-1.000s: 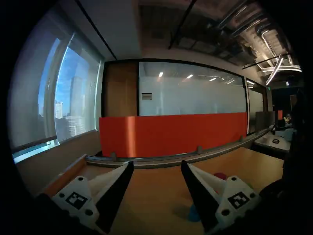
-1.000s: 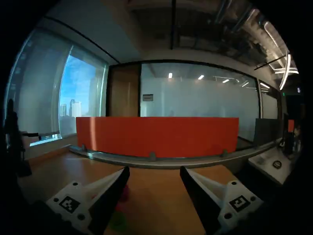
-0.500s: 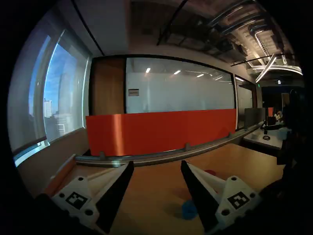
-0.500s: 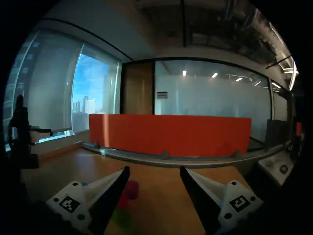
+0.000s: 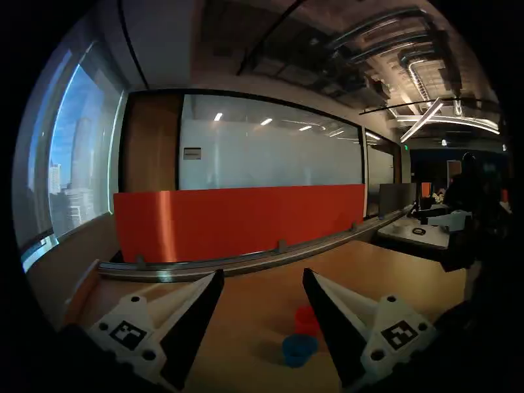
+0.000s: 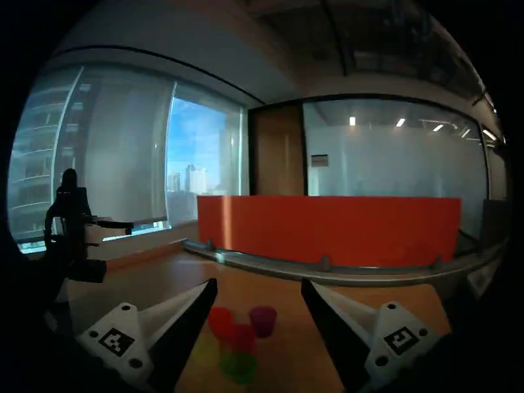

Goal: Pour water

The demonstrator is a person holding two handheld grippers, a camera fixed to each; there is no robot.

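Both cameras have swung, revealing cups on the tabletop (image 5: 249, 327): blue cup (image 5: 298, 349) beside red cup (image 5: 306, 318) between the left gripper (image 5: 262, 271) and its open, empty jaws; purple cup (image 6: 262, 321) between the right gripper (image 6: 259, 281) jaws, also open.

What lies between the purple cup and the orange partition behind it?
In the right gripper view, bare wooden desktop, then a metal rail at the foot of the orange partition.

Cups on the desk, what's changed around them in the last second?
The left gripper swung right, bringing the blue cup and red cup between its fingers. The right gripper swung left, revealing the purple cup. Both jaws stayed open and empty.
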